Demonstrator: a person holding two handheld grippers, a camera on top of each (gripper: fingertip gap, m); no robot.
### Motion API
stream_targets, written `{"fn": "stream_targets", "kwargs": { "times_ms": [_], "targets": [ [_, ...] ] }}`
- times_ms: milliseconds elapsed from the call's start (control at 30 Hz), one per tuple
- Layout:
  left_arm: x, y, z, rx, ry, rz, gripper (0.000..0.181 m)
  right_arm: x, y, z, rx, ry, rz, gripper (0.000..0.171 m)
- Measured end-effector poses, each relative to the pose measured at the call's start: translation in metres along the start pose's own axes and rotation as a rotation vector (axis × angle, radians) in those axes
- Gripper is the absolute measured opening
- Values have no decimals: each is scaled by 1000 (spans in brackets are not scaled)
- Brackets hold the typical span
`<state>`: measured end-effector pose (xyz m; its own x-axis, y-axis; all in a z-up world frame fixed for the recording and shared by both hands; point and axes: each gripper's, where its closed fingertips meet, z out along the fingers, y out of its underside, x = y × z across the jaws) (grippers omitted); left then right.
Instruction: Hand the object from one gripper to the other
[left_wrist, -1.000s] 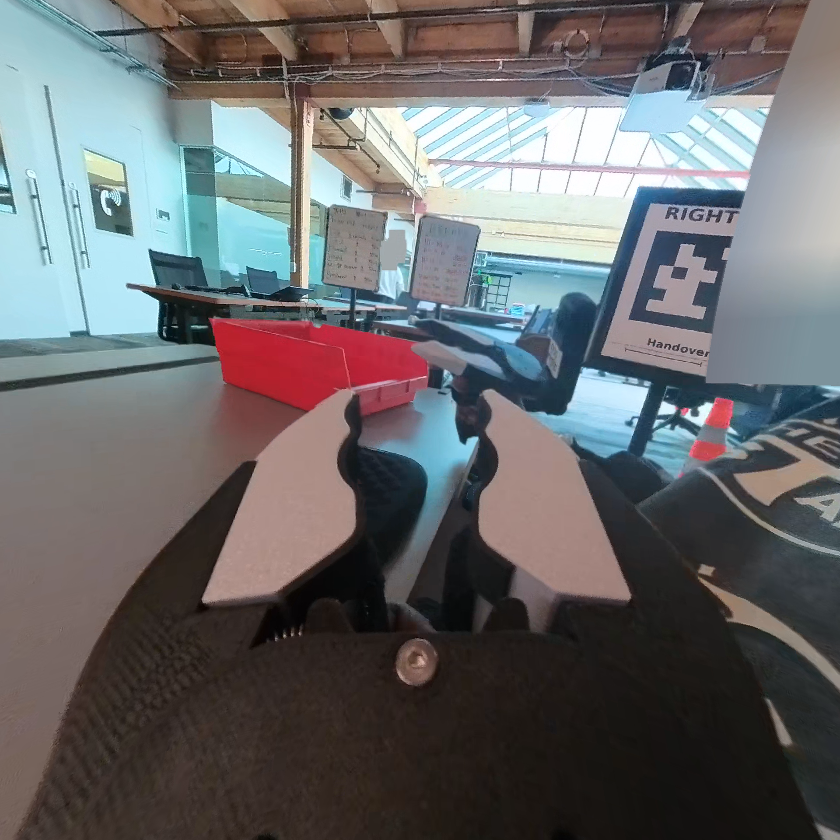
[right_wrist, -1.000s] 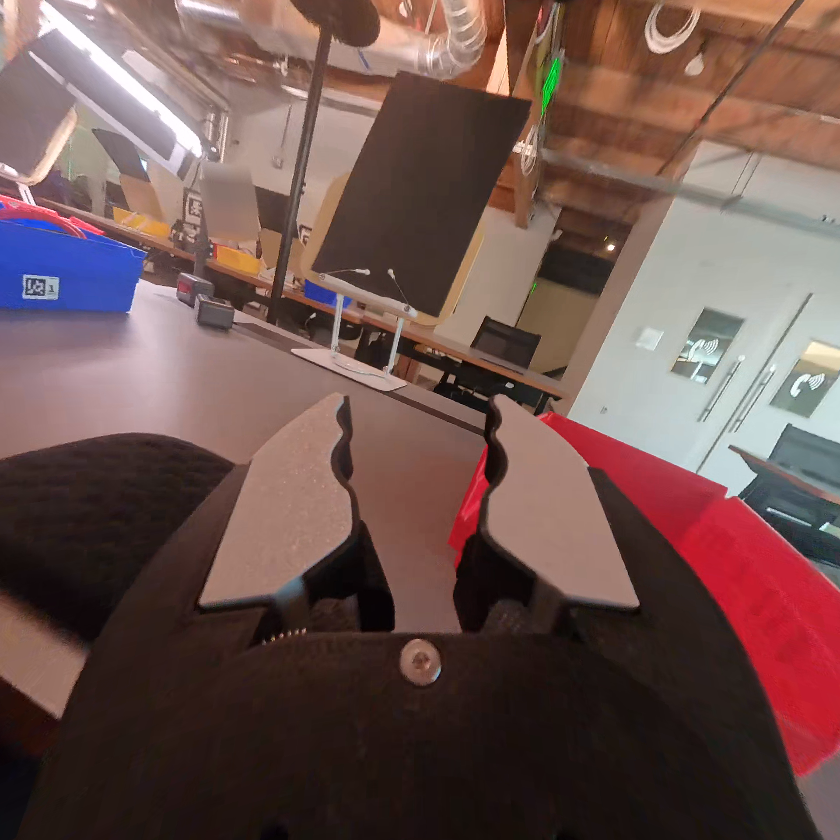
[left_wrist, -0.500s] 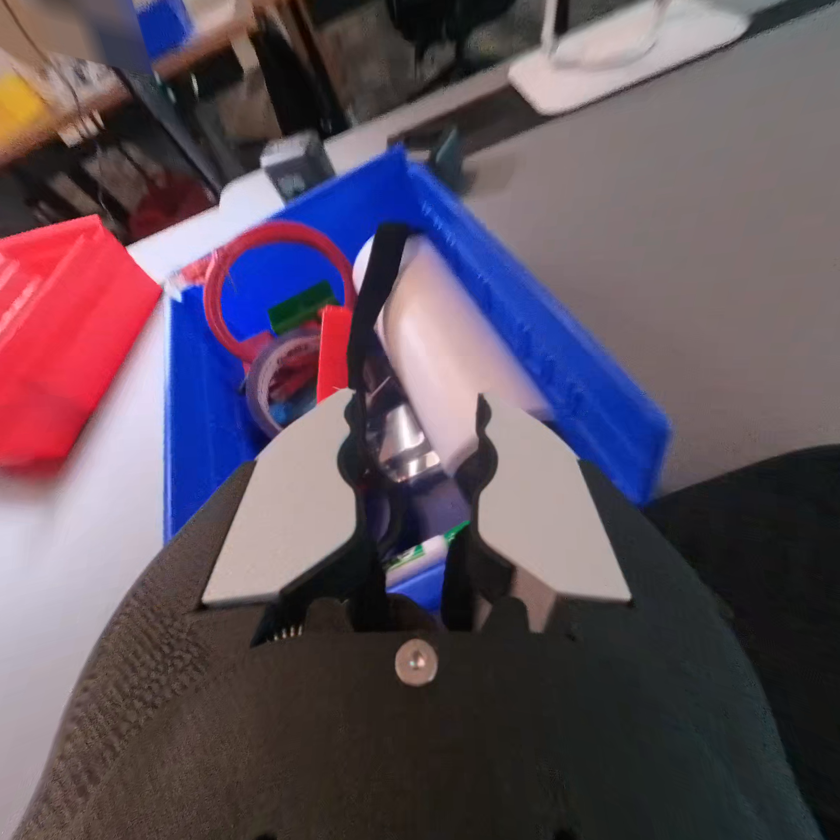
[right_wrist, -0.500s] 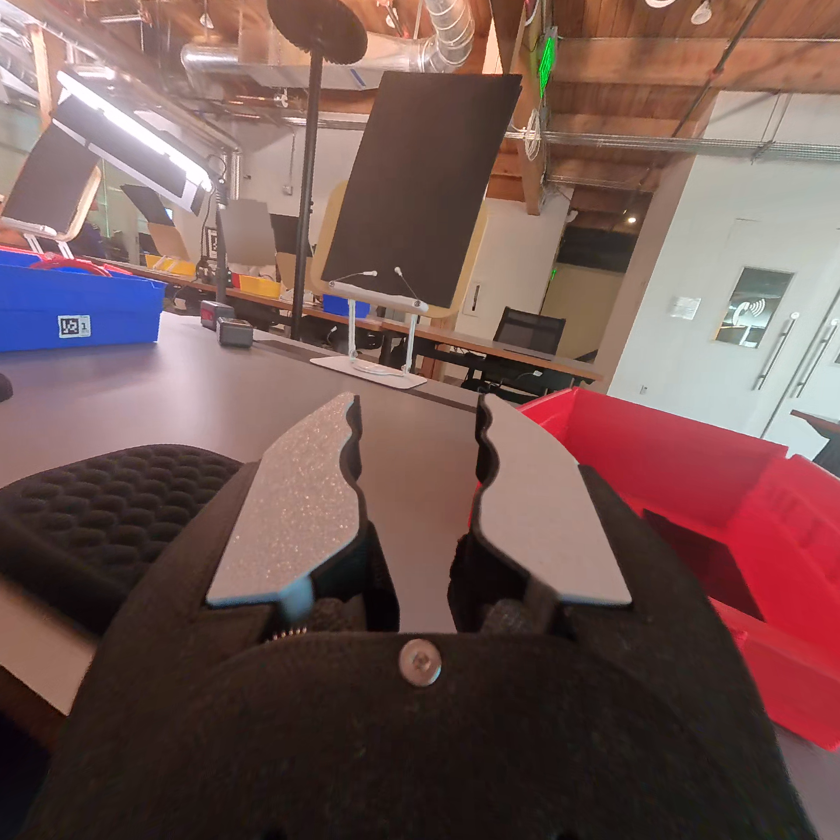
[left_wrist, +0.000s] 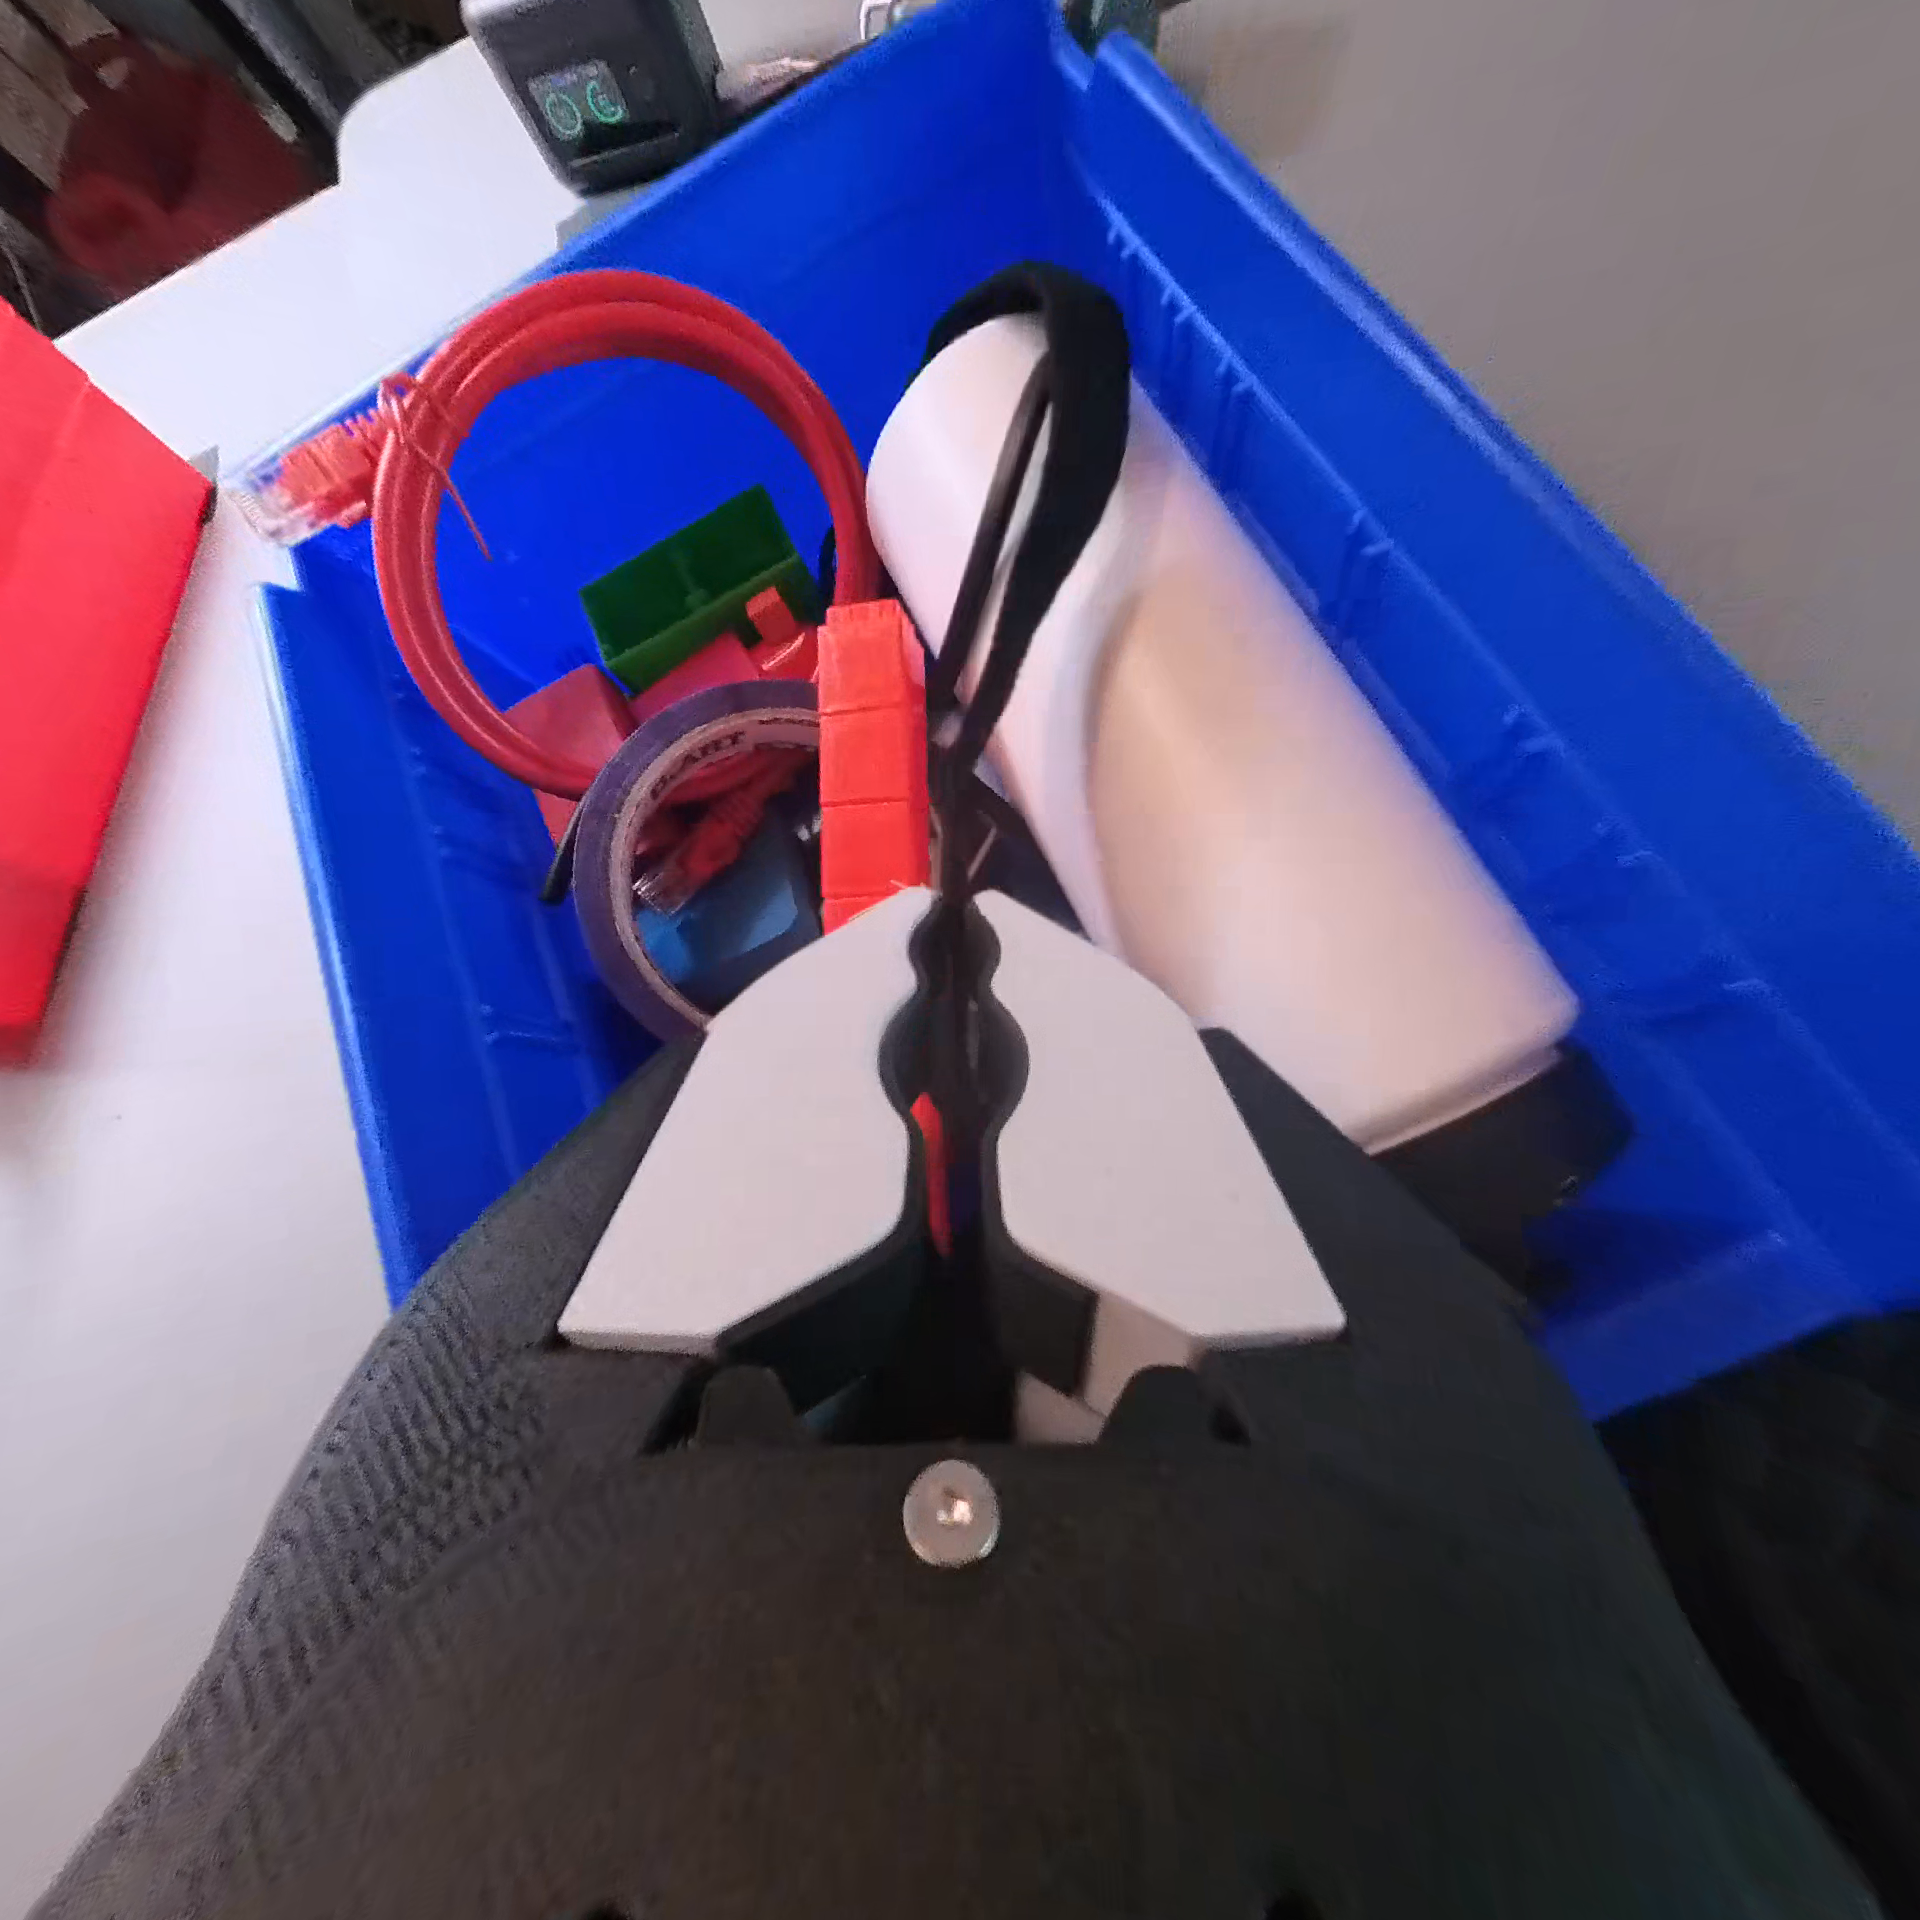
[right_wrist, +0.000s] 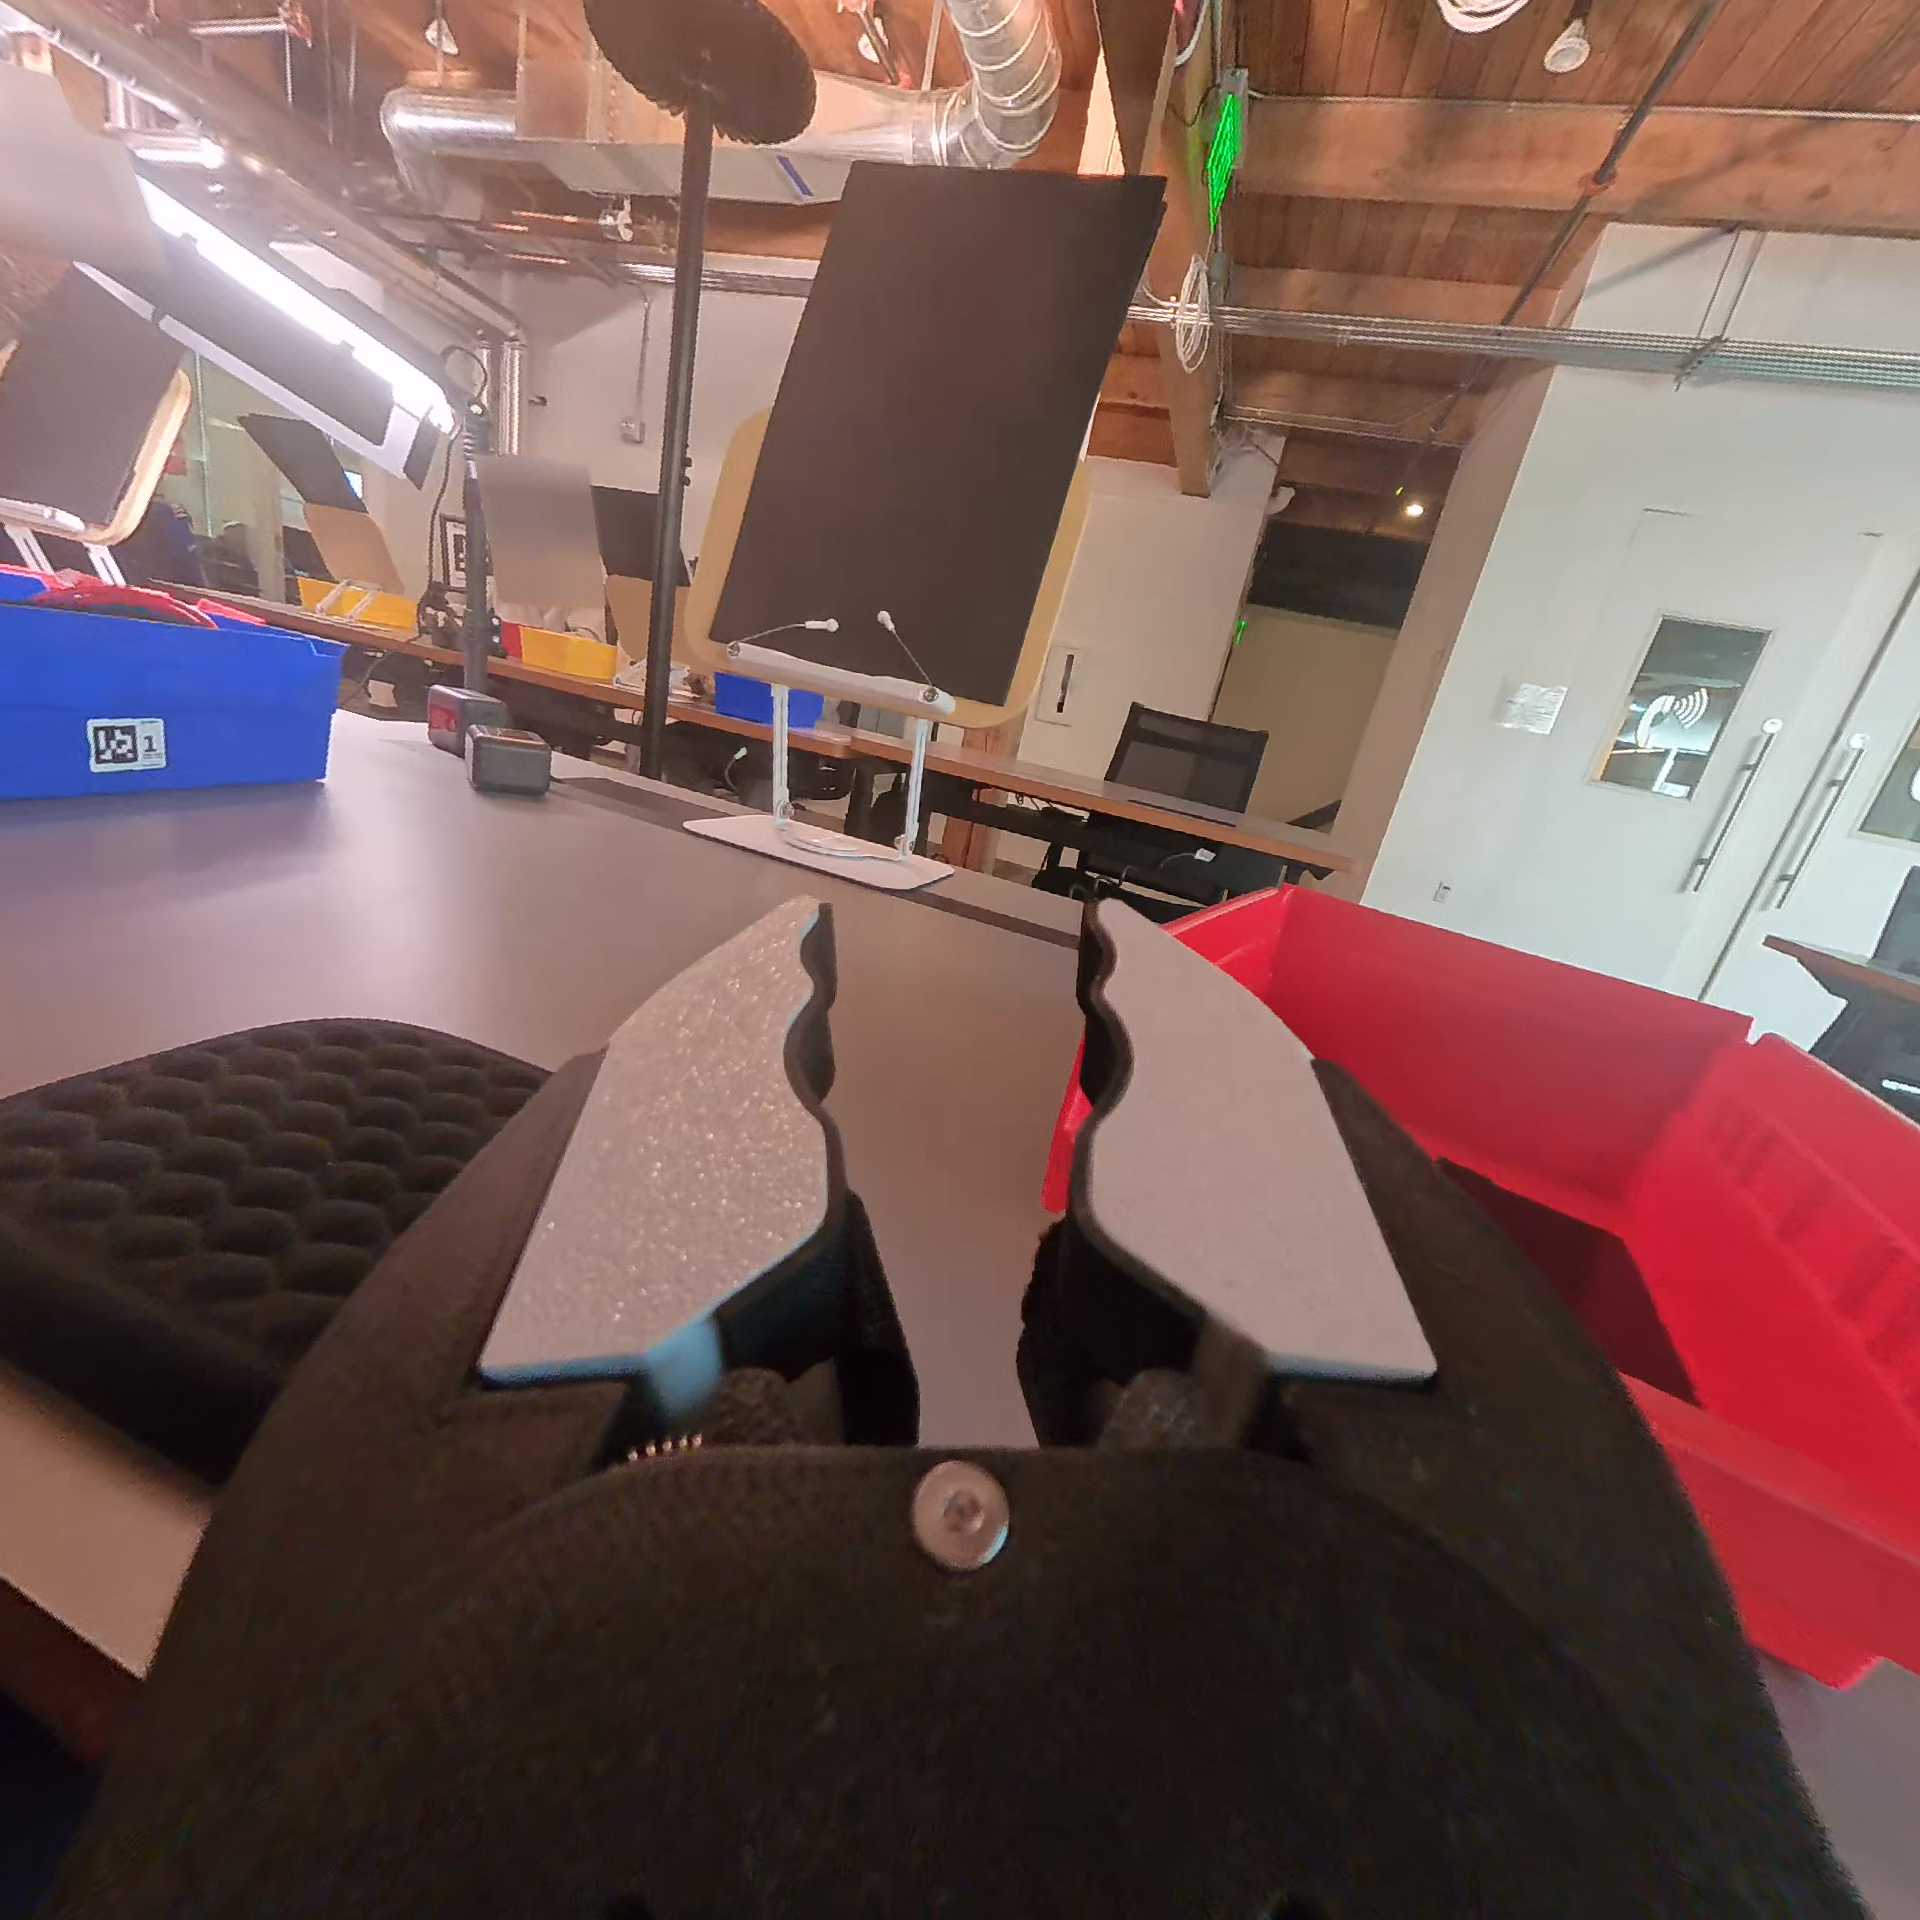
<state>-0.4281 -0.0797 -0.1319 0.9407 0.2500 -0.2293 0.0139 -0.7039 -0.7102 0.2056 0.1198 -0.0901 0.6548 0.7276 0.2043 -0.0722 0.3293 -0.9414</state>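
Note:
In the left wrist view my left gripper (left_wrist: 951, 925) is over the blue bin (left_wrist: 1475, 665) and is shut on the black strap (left_wrist: 1049, 457) of a white bottle (left_wrist: 1226, 748) that lies along the bin's right side. The strap loops from the bottle's far end back into the jaws. In the right wrist view my right gripper (right_wrist: 956, 935) is open and empty, held low over the grey table (right_wrist: 416, 914). The red bin (right_wrist: 1558, 1122) stands just right of it. The blue bin (right_wrist: 156, 707) shows far off at the left.
The blue bin also holds a coiled red cable (left_wrist: 582, 447), a purple tape roll (left_wrist: 665, 831), a green block (left_wrist: 696, 592) and an orange block (left_wrist: 873, 769). A small dark device (left_wrist: 592, 94) sits behind it. A black panel on a white stand (right_wrist: 914, 520) stands mid-table. A black padded rest (right_wrist: 208, 1143) lies left. About 65 cm separates my left fingertips from my right. From the left gripper's tips to the small dark device (left_wrist: 592, 94) is close to 40 cm.
My left gripper swung from looking across the room down over the blue bin, then closed on the bottle's black strap. My right gripper stayed open and tilted slightly.

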Motion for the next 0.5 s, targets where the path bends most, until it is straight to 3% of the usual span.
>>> {"fn": "stream_targets", "kwargs": {
  "times_ms": [167,300,500],
  "targets": [
    [5,-43,-27,203,4,5,2,-1,-2,0,5,-1,-9,44],
    [21,-99,-74,482,28,36,1,-3,-3,0,5,-9,-16,44],
    [98,-165,-176,993,349,-32,0,-33,-10,6,-17,-141,-10,40]
  ]
}}
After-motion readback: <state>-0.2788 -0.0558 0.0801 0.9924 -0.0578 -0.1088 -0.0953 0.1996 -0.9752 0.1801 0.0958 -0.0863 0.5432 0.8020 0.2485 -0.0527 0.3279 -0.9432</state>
